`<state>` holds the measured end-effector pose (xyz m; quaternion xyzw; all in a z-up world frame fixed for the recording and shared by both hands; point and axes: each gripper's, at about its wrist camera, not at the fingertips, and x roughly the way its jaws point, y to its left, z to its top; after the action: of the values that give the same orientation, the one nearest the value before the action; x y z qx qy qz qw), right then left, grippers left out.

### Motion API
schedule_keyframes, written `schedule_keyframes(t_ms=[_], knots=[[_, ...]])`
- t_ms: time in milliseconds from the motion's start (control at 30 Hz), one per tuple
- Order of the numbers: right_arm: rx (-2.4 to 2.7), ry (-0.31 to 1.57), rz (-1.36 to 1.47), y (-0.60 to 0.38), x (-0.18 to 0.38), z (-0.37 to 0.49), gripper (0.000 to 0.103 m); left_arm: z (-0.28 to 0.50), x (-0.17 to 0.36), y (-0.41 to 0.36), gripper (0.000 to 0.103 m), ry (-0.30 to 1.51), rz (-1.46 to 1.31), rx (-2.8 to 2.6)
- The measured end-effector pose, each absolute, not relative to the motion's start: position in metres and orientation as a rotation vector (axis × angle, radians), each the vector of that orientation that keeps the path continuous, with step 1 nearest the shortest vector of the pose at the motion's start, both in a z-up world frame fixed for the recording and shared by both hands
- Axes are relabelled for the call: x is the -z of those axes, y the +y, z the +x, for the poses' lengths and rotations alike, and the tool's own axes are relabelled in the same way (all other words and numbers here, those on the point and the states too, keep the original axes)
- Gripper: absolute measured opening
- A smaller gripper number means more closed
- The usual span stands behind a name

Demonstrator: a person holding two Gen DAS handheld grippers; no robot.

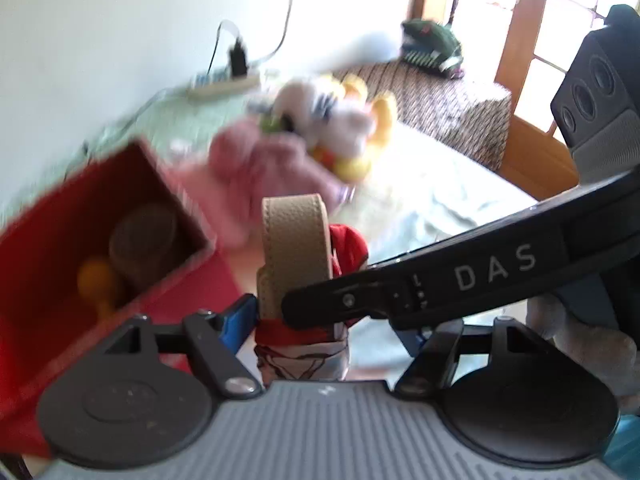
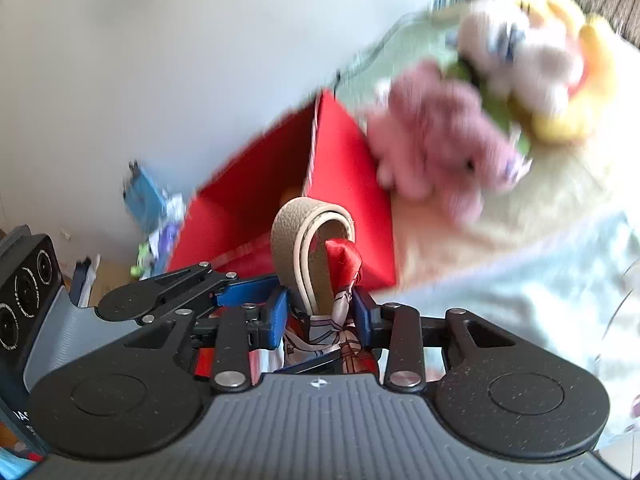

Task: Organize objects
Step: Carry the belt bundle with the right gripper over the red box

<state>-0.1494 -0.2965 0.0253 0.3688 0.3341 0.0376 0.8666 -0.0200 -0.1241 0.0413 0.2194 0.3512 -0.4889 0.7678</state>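
Bright daylight from the window [image 1: 560,20], blown out to glare over the bed [image 1: 420,200]. Heavy motion blur on the plush toys [image 2: 460,140] and red box [image 1: 100,220]. Fisheye bending at edges.

Right tool [image 2: 320,312] grips scarf [image 2: 340,320] (beige strap [image 2: 294,248] looped).

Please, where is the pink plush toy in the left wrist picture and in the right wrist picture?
Left wrist: pink plush toy at upper centre, right of the red box.
Right wrist: upper right, again right of the box.
Shared landmark: the red box.
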Motion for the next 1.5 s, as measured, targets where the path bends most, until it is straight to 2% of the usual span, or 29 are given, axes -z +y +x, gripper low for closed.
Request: schedule_keyframes(t_ms=[133, 367, 533, 700, 867, 1167, 1500], knots=[[-0.066, 0.613, 0.736, -0.3, -0.054, -0.141, 0.037, -0.007, -0.059, -0.143, 0.071, 0.67, 0.45, 1.087], [-0.144, 0.509, 0.651, -0.3, -0.101, -0.096, 0.037, 0.024, -0.112, -0.118, 0.071, 0.547, 0.388, 1.03], [-0.227, 0.481, 0.568, -0.279, -0.122, -0.046, 0.037, 0.052, -0.138, -0.091, 0.071, 0.514, 0.349, 0.94], [-0.31, 0.502, 0.522, -0.252, -0.128, 0.001, 0.037, 0.086, -0.141, -0.07, 0.071, 0.518, 0.319, 0.836], [-0.367, 0.609, 0.491, -0.229, -0.11, 0.051, 0.037, 0.128, -0.118, -0.048, 0.071, 0.622, 0.264, 0.76], [-0.421, 0.919, 0.474, -0.193, -0.042, 0.121, 0.037, 0.191, -0.033, -0.034, 0.07, 0.912, 0.208, 0.639], [-0.431, 1.169, 0.54, -0.187, -0.001, 0.146, 0.037, 0.215, 0.005, -0.036, 0.07, 1.151, 0.193, 0.578]])
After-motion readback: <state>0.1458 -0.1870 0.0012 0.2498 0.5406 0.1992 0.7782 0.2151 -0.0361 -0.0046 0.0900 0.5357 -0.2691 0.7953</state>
